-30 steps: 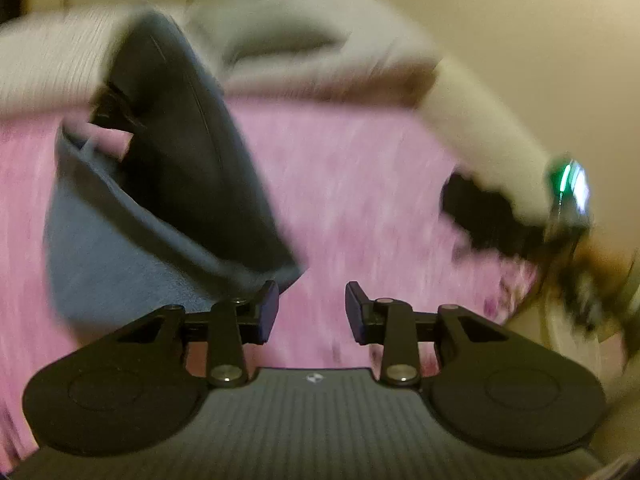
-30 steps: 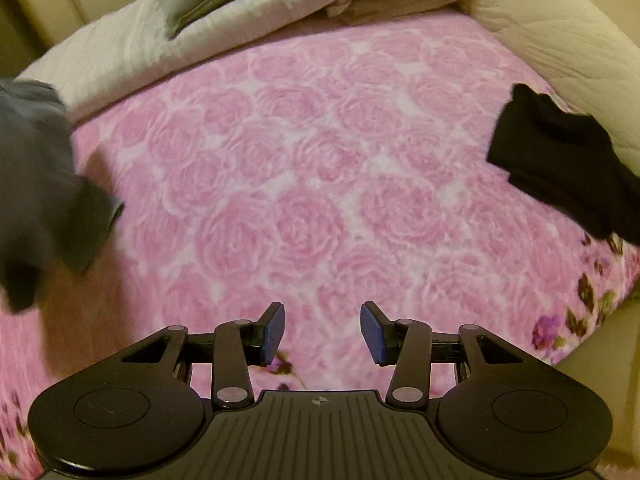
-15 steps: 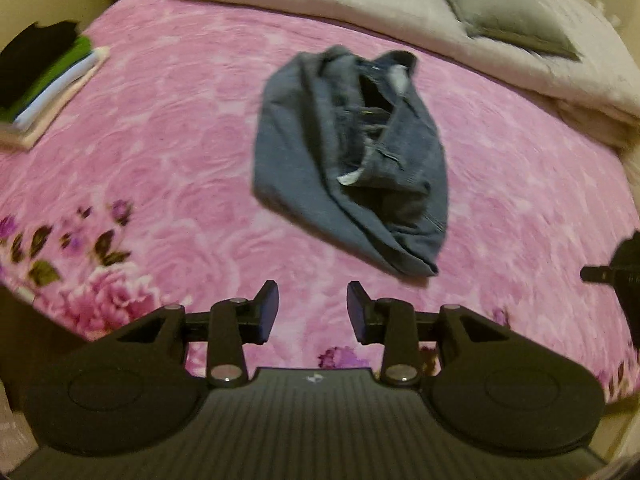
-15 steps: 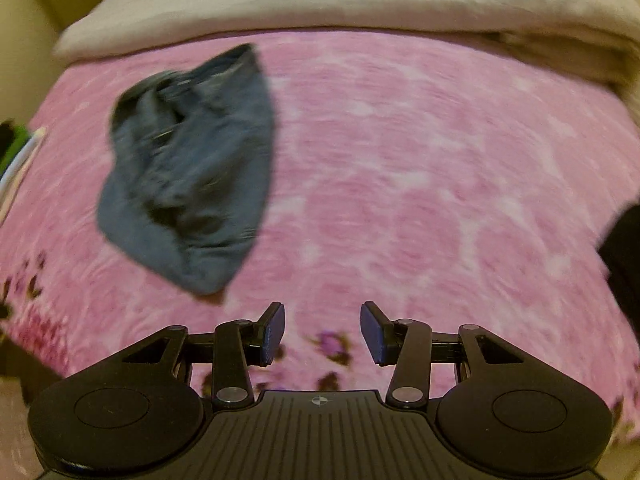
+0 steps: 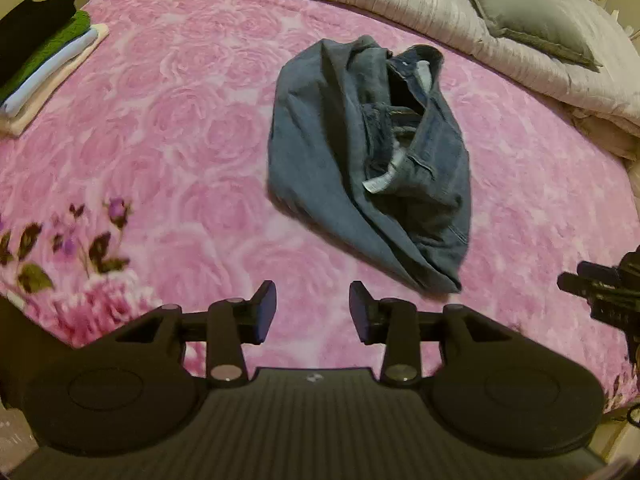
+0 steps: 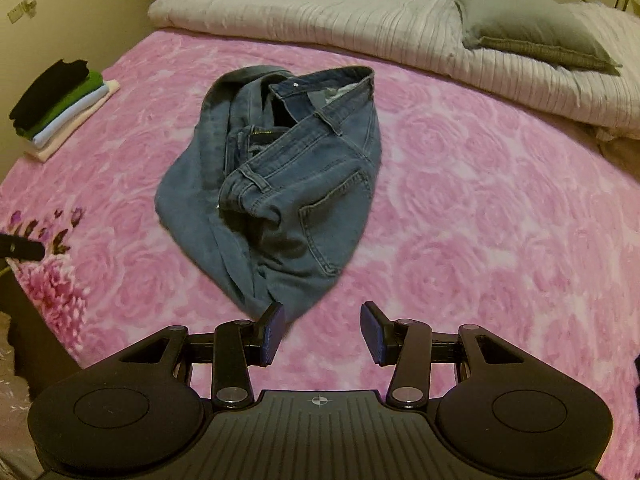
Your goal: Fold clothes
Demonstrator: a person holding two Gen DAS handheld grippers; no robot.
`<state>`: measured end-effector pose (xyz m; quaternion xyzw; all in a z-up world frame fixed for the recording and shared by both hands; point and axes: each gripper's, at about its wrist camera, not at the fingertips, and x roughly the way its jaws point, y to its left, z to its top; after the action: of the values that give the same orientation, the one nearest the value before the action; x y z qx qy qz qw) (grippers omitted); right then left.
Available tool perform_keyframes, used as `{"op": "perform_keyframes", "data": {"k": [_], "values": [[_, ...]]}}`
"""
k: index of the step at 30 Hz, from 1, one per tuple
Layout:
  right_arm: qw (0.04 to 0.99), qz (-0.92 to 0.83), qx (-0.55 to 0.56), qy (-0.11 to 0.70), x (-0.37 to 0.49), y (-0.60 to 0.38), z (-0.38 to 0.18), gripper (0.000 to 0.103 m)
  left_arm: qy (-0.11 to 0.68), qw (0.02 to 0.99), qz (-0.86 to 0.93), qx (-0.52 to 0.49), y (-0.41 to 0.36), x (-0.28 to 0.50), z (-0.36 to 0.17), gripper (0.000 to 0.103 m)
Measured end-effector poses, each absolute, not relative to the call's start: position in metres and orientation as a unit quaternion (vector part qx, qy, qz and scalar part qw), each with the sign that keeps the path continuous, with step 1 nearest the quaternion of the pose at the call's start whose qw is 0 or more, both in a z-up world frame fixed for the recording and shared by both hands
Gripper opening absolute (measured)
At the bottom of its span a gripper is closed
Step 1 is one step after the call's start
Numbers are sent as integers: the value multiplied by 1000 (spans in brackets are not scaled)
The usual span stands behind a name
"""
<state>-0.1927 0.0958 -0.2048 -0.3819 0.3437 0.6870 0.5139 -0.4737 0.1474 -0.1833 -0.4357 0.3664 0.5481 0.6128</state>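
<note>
- Ahead of both grippers, crumpled blue jeans [image 6: 276, 184] lie in a heap on a pink rose-patterned bed [image 6: 480, 220].
- Left gripper [image 5: 313, 312]: spread, empty, short of the jeans.
- Right gripper [image 6: 322, 334]: spread, empty, its left finger just beside the jeans' near edge.
- Far left of the grippers: a stack of folded clothes [image 6: 60, 108].
</note>
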Motion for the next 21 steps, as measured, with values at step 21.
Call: {"op": "perform_keyframes", "data": {"k": [21], "values": [[488,665,-539,169,-313,199,-323,46,414,613,511,-438,308,-504,-233,38]]}}
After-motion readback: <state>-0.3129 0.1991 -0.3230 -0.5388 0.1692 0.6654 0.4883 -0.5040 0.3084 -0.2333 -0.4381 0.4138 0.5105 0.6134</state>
